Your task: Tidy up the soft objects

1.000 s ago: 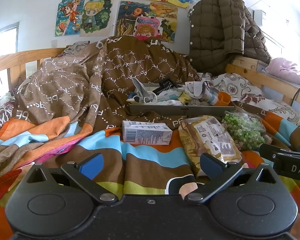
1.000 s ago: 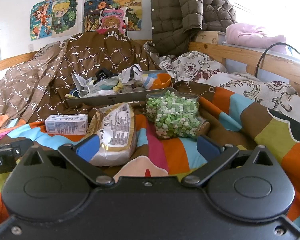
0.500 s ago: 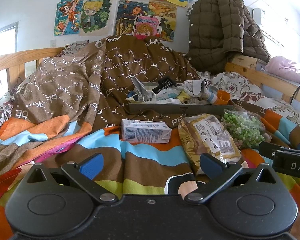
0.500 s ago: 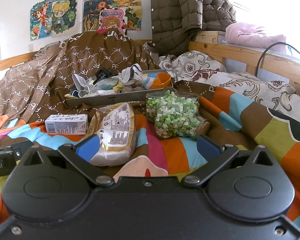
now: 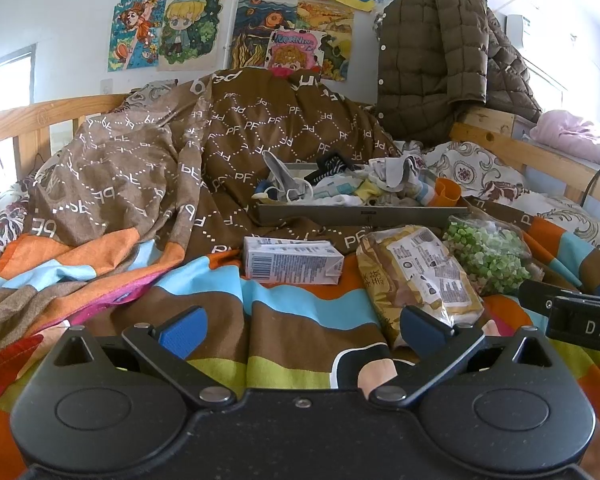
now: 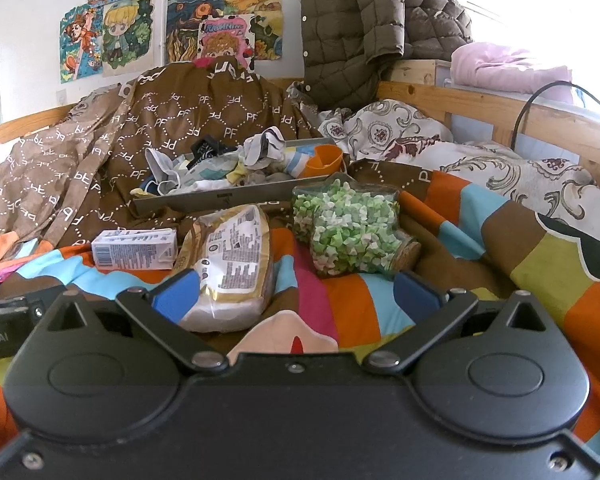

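Note:
A grey tray (image 5: 360, 215) (image 6: 236, 196) heaped with socks and small cloths (image 5: 380, 184) (image 6: 260, 152) rests on the bed, an orange cup (image 5: 444, 192) (image 6: 322, 160) at its right end. In front of it lie a white carton (image 5: 290, 261) (image 6: 134, 249), a tan packaged bag (image 5: 420, 276) (image 6: 230, 264) and a clear star-shaped jar of green and white bits (image 5: 488, 256) (image 6: 350, 230). My left gripper (image 5: 302, 326) and right gripper (image 6: 296, 294) hover low over the striped blanket, both open and empty, short of these items.
A brown patterned quilt (image 5: 172, 160) is piled behind and left of the tray. Wooden bed rails (image 5: 540, 160) (image 6: 500, 108) run along the right and back. A quilted brown jacket (image 5: 432, 64) hangs at the back right. A black cable (image 6: 540, 100) arcs over the right rail.
Both grippers have hardly moved; the left view has crept slightly, and the objects on the bed lie as before.

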Motion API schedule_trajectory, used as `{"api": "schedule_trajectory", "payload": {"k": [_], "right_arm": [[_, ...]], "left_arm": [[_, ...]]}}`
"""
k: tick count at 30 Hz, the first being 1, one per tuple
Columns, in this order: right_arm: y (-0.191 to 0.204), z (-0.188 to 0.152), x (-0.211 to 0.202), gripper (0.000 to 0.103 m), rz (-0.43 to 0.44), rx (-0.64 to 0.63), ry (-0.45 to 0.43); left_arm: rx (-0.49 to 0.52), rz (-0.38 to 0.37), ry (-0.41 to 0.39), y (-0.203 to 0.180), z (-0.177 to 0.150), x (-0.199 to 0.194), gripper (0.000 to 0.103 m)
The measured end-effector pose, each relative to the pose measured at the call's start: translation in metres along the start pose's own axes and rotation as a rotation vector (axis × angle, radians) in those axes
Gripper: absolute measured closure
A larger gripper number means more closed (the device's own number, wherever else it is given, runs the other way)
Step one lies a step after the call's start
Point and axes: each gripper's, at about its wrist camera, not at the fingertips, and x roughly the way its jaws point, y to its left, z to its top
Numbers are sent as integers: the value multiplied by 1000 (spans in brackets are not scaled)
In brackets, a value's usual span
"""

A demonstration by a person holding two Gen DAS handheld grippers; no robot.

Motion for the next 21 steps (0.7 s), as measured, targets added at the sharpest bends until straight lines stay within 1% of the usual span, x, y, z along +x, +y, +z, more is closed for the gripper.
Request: {"api": "schedule_trajectory", "payload": {"k": [21], "right_arm": [[2, -1, 0, 1, -1, 3, 1]], "left_arm": [[3, -1, 5, 0, -1, 1, 1]]}}
